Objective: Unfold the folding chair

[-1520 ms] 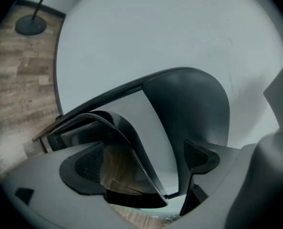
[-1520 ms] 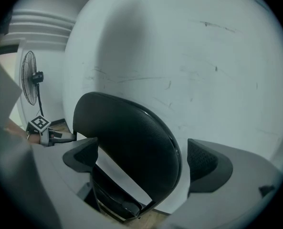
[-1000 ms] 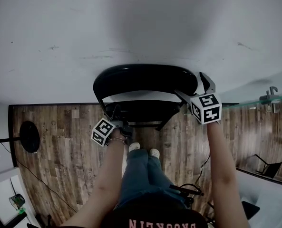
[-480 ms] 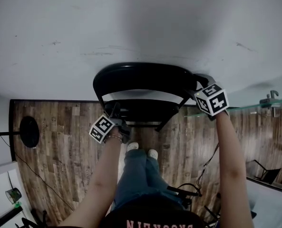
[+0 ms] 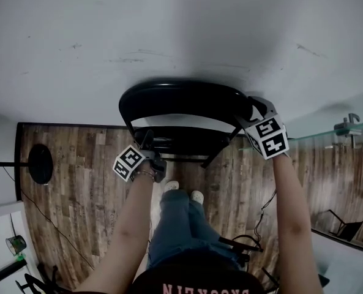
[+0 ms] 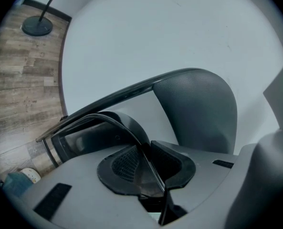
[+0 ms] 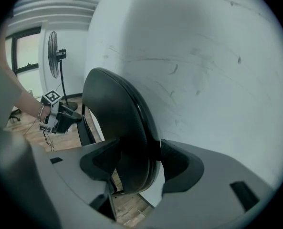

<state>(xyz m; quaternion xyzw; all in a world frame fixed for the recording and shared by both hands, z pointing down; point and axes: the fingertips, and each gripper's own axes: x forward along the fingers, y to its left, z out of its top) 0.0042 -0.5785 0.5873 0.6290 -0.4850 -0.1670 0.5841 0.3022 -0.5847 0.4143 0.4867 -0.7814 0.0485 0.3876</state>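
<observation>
A black folding chair stands folded against a white wall, its backrest (image 5: 184, 98) above its seat (image 5: 181, 141). My left gripper (image 5: 149, 146) is at the seat's left side. In the left gripper view the left gripper (image 6: 146, 151) is shut on the seat's thin front rim (image 6: 108, 120), with the backrest (image 6: 198, 109) beyond. My right gripper (image 5: 250, 110) is at the backrest's right edge. Its jaws have just been closing. In the right gripper view the right gripper (image 7: 139, 154) has both pads pressed on the padded backrest (image 7: 117, 113).
The white wall (image 5: 181, 35) is right behind the chair, above a wood floor (image 5: 77, 182). A round lamp base (image 5: 40, 163) stands at left and a fan (image 7: 55, 51) beyond it. A glass panel with a metal handle (image 5: 348, 126) is at right. The person's feet (image 5: 184, 192) are below the seat.
The right gripper, open beside the backrest a second ago, has shifted in and shut on its right edge. The left gripper has kept its hold on the seat.
</observation>
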